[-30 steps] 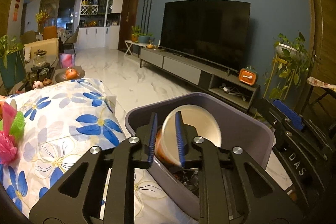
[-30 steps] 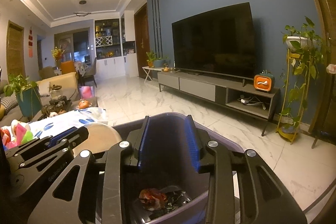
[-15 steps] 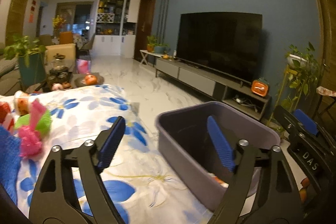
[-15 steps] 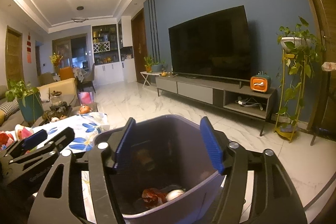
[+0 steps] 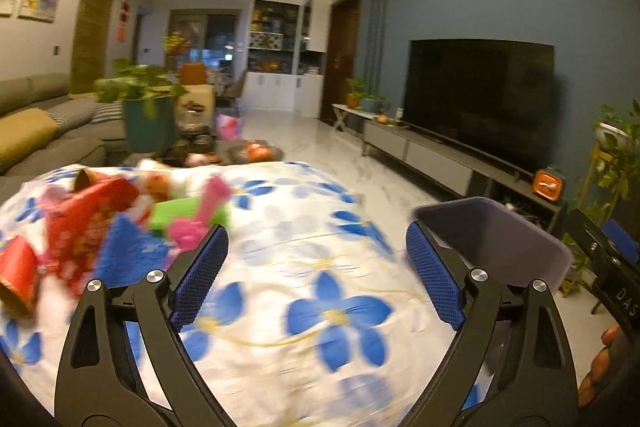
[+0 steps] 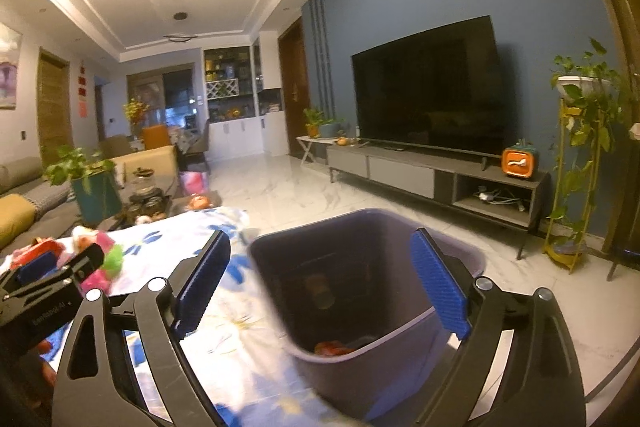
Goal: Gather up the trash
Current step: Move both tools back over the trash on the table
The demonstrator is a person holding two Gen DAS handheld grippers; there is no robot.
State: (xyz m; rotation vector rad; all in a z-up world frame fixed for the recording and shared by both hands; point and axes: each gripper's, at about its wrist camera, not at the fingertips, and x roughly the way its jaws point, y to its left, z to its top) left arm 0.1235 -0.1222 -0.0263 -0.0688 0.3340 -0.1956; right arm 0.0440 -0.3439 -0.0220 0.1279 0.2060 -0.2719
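Both claws have just been opening — the paper cup the left claw was pinching is gone from it, nothing between either pair now. Left is swinging off the purple bin toward the trash pile on the floral tabletop; right claw is hanging spread over the bin.

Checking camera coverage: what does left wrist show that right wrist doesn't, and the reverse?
Left wrist only: the red box and paper tube in the clutter, close up though blurred, and the open left tongs with nothing between them.
Right wrist only: the inside of the bin, with trash at its bottom, seen between the open right tongs.
Both: floral cloth, bin, TV, orange clock, teal planter.
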